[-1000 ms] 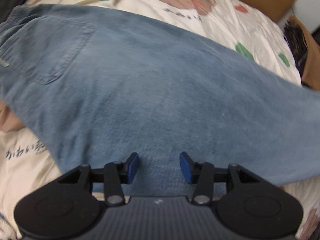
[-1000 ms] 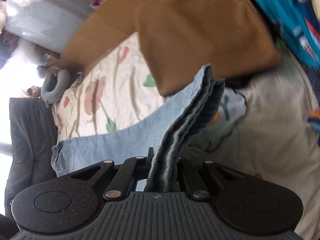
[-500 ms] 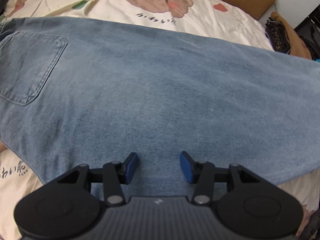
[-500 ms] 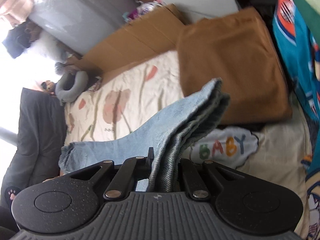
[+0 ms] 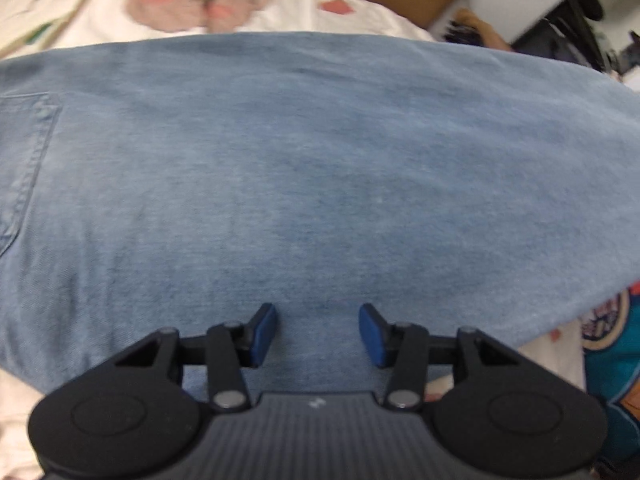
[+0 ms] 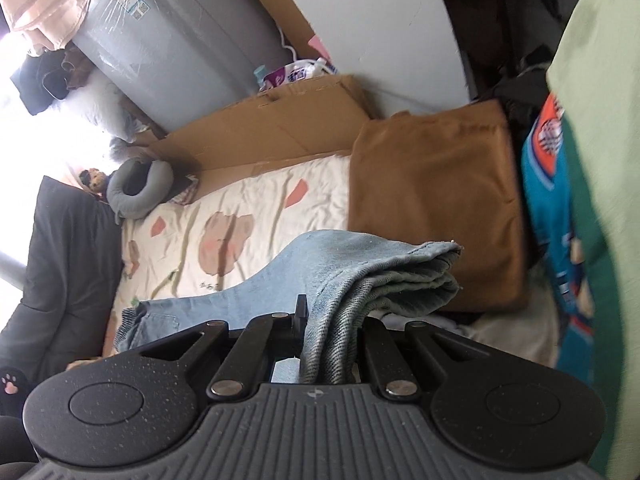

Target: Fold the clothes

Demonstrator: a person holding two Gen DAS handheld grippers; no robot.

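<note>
**Bed sheet under one pair of jeans, hem end pinched**

Cream sheet (image 5: 280, 4) with bear and heart prints covers the bed; we see it in both views. One pair of jeans (image 5: 320, 168) lies stretched across it, a back pocket (image 5: 24, 160) at the left edge of the left view.

Left claw (image 5: 318, 334): we note its jaws parted about halfway, blue pads (image 5: 264, 332) over bare denim, nothing between them. Whether the pads touch the cloth we cannot tell.

Right claw (image 6: 326, 344): we log it closed tight on the bunched hem end of the jeans (image 6: 360, 264), several layers pinched between the fingers. That end is off the sheet; the rest runs down to the waist lying near the bed's far end.

Room, right view:
- one folded brown garment (image 6: 432, 208) on the bed, just beyond the hem;
- one teal printed garment (image 6: 556, 216) beside it;
- one flattened cardboard box (image 6: 280, 124) along the wall;
- one grey bin (image 6: 168, 44) behind it;
- one grey neck pillow (image 6: 138, 188) at the far end.
</note>
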